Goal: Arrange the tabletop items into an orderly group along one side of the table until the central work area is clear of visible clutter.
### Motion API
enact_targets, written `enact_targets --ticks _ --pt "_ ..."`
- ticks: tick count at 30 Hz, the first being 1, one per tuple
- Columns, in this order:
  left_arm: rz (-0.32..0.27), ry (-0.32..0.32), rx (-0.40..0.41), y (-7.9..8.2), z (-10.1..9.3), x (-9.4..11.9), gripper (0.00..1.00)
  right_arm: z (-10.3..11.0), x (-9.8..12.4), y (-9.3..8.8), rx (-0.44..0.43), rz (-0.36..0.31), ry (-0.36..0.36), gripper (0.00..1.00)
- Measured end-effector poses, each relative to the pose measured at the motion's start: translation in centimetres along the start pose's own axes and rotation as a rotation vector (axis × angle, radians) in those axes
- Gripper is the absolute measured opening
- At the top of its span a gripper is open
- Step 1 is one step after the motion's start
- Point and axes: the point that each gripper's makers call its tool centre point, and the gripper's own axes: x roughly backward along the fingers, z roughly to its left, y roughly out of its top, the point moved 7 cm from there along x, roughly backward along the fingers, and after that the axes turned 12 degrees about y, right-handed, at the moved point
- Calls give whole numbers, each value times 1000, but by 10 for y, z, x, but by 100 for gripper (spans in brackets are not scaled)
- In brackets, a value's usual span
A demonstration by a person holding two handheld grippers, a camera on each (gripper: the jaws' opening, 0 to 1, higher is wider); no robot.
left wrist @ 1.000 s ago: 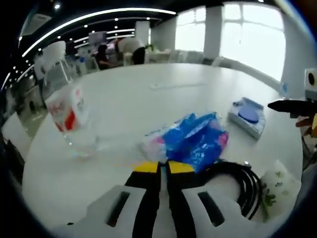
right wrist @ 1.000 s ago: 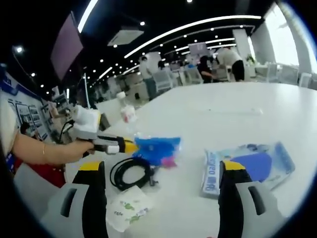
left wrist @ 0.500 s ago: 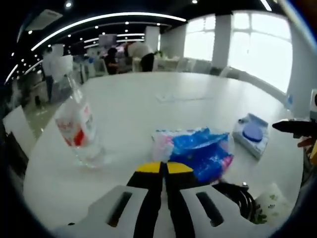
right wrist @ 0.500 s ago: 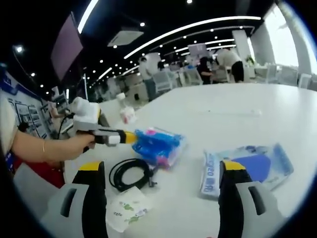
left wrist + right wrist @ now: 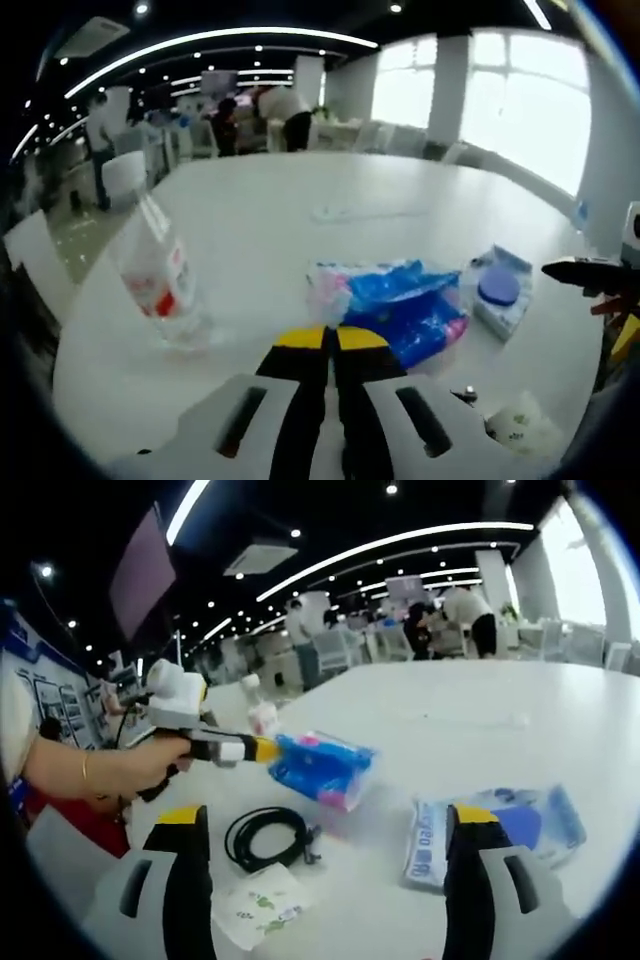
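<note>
Left gripper view: the left gripper (image 5: 332, 340) rises from the bottom centre with its yellow-tipped fingers (image 5: 300, 338) pressed together on the near edge of the blue and pink packet (image 5: 395, 303), which sits just right of centre. A clear water bottle (image 5: 157, 270) stands tilted at middle left on the white bench (image 5: 270, 215), well apart from the packet. A blue-lidded wipes pack (image 5: 500, 295) lies at middle right, and a small printed sachet (image 5: 520, 425) shows at lower right. The tip of the right gripper (image 5: 585, 272) enters from the right edge.

Right gripper view: the right gripper (image 5: 320, 825) has its fingers (image 5: 185, 860) spread wide apart at the bottom, holding nothing. The left gripper, held by a hand (image 5: 150, 765) at middle left, carries the packet lifted clear of the bench at centre. Below it lies a coiled black cable (image 5: 265, 835); the sachet is at bottom centre-left, the wipes pack at lower right between and beyond the right fingers, and the bottle is far off at upper left.

As a judgement, the tidying looks barely begun: one item is in hand, while the cable, sachet, wipes pack and bottle lie scattered across the middle of the bench, not yet gathered along any side.
</note>
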Motion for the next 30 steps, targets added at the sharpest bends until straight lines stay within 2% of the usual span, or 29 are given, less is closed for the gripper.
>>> enact_targets --ticks 12,16,25,30 --pt "-5 -38 17 15 -20 25 0 2 22 14 27 -30 -28 99" --pt "3 -77 35 16 -31 33 0 4 33 16 38 -35 -40 99" --pt "30 -124 84 9 -55 51 0 3 55 21 47 -52 -79 99" --pt "43 -153 78 2 -73 62 0 0 67 22 42 -66 -103 99"
